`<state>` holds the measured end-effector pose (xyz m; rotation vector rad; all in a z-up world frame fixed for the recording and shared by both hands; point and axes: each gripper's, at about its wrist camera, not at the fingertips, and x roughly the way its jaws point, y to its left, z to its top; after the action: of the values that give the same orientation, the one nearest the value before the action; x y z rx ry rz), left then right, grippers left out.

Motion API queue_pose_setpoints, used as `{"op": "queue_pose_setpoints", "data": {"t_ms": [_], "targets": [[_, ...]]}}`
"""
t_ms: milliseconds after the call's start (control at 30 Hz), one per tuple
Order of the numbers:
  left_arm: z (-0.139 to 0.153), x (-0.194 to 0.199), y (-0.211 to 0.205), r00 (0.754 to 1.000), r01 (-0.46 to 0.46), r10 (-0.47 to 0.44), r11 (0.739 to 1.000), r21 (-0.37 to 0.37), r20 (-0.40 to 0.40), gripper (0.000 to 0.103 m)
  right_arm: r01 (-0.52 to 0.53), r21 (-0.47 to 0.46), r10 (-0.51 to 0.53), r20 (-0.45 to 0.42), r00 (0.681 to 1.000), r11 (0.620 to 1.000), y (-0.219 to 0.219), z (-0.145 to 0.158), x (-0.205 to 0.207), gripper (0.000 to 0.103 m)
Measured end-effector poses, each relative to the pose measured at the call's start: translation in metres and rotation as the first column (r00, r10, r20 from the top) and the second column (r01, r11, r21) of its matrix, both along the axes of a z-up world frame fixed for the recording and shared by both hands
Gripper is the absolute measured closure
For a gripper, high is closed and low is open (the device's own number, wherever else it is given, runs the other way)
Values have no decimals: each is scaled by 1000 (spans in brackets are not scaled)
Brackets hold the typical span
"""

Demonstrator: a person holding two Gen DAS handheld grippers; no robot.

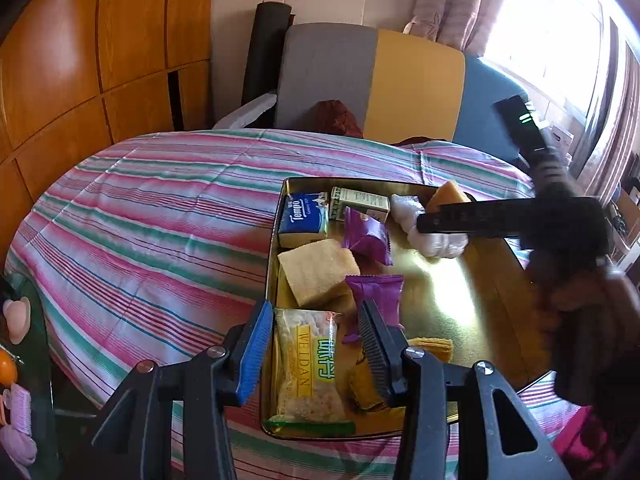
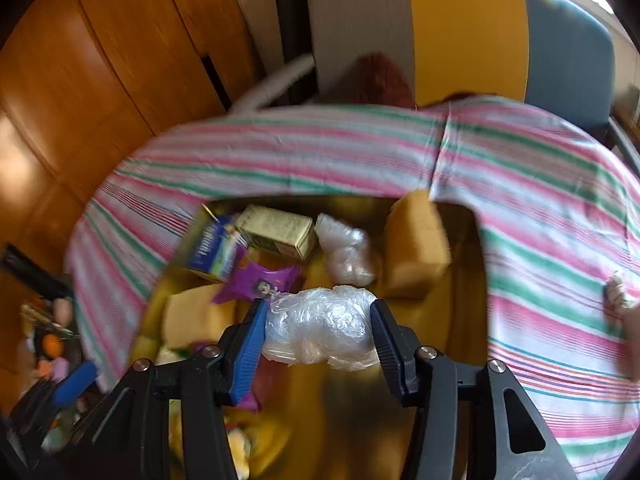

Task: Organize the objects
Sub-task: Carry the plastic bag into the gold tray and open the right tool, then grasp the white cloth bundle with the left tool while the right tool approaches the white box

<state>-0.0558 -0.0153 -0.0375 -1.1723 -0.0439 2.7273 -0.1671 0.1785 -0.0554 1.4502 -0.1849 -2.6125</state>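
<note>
A gold metal tray [image 1: 492, 280] lies on the striped cloth and holds snacks. My left gripper [image 1: 314, 346] is open above its near end, its jaws either side of a WEIDAN cracker packet [image 1: 308, 368]. Behind it lie a yellow sponge [image 1: 316, 270], purple packets [image 1: 366, 234], a Tempo tissue pack [image 1: 302, 218] and a green box [image 1: 360, 202]. My right gripper [image 2: 318, 334] is shut on a crumpled clear plastic bag [image 2: 320, 332] over the tray [image 2: 468, 344]. It shows in the left wrist view [image 1: 440, 232] too. A second plastic bag [image 2: 346, 248] and an orange sponge [image 2: 418, 240] lie beyond.
The tray sits on a table under a pink, green and white striped cloth [image 1: 152, 216]. A chair with grey, yellow and blue back [image 1: 372, 80] stands behind it. Wooden cabinets [image 1: 80, 60] line the left. Small toys [image 1: 16, 360] lie at the left edge.
</note>
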Motion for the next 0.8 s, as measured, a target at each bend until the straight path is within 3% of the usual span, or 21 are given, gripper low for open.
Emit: {"op": "queue_pose_setpoints", "data": {"t_ms": [167,333,433,633,800], "targets": [[-4,-1,-1,1000,0,0,1000,4,11,58,36,-48,-34,49,998,998,8,-22,-16,43],[-4,0,3,1000,6,-6,1000,0,9,58,47,-132,-46,14,999,990,22,-14,-10,27],[-2,2,6,1000,15,-15,1000,-5,1,58,54,-160,-56,-6,998,986,31,-4,-1,25],[6,6,11,999,29,-30,999,-19,-21,58,39,-125,-48,-69,996,991,59,24,32,19],[13,12,17,998,42,-43,999,-23,-38,58,92,-65,-99,-114,989,994,113,44,66,15]]}}
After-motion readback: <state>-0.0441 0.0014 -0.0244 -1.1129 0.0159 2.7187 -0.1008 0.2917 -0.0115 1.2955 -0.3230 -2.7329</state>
